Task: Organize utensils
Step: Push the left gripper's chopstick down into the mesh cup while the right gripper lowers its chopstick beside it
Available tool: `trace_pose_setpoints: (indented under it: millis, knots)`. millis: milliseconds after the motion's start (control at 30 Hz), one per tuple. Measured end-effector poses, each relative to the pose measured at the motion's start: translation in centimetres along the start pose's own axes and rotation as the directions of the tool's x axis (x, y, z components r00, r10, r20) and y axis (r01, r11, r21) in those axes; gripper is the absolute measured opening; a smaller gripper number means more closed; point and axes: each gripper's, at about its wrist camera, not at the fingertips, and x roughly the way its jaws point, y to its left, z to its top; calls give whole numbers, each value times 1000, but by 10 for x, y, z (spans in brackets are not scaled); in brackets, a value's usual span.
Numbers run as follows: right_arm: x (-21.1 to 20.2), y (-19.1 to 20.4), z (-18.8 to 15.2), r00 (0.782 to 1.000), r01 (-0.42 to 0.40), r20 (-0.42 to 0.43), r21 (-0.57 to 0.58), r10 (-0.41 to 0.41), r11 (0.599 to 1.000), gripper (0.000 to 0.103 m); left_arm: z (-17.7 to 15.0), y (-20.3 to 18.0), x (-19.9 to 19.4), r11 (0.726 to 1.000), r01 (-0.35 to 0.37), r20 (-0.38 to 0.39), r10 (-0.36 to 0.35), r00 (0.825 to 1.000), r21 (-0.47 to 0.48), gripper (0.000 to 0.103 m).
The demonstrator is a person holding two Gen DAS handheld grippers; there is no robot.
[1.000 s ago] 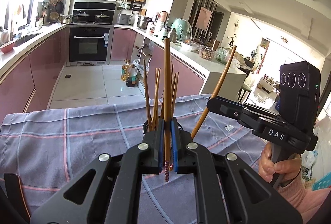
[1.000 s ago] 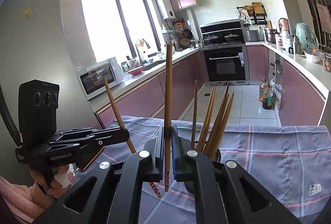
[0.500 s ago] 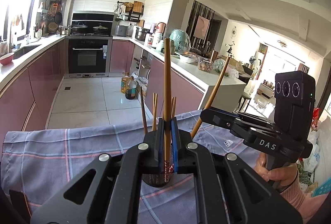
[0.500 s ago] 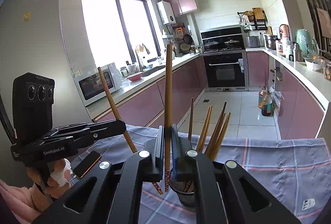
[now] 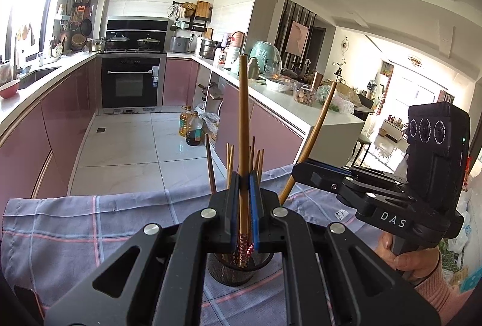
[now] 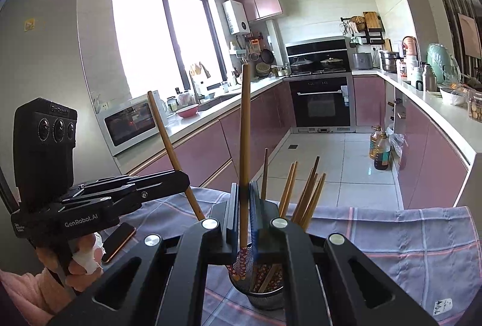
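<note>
Nearest in each wrist view, a chopstick is pinched upright. The left claw (image 5: pixel 243 216) is pressed together on one chopstick (image 5: pixel 243 127), and the right claw (image 6: pixel 244 223) on another chopstick (image 6: pixel 245 145). Compared with a second ago, both claws are seen higher over the mesh holder (image 6: pixel 265 294), so that its rim is now looked down into and both patterned chopstick ends hang just at its mouth. By that reading, the drop into the holder is near. Behind, more chopsticks (image 6: pixel 304 196) already stand in it, on the checked cloth (image 5: pixel 90 223) covering the bench. A phone (image 6: pixel 119 240) lies beside the left hand (image 6: pixel 81 258).
</note>
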Motion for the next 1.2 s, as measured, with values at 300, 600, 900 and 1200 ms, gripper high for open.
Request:
trace_pose_setpoints:
  millis: [300, 600, 900, 1200]
  knots:
    - [14, -7, -6, 999, 9, -34, 16, -8, 1000, 6, 2, -3, 17, 1000, -17, -41, 17, 999, 1, 7]
    - [22, -10, -11, 998, 15, -59, 25, -14, 1000, 6, 0, 1, 28, 1000, -22, -75, 22, 997, 4, 7]
    - [27, -12, -16, 997, 17, -79, 35, -14, 999, 6, -2, 2, 36, 1000, -24, -106, 24, 994, 0, 7]
    - [33, -15, -20, 995, 19, -96, 42, -15, 999, 6, -5, 7, 45, 1000, -28, -133, 27, 991, -7, 7]
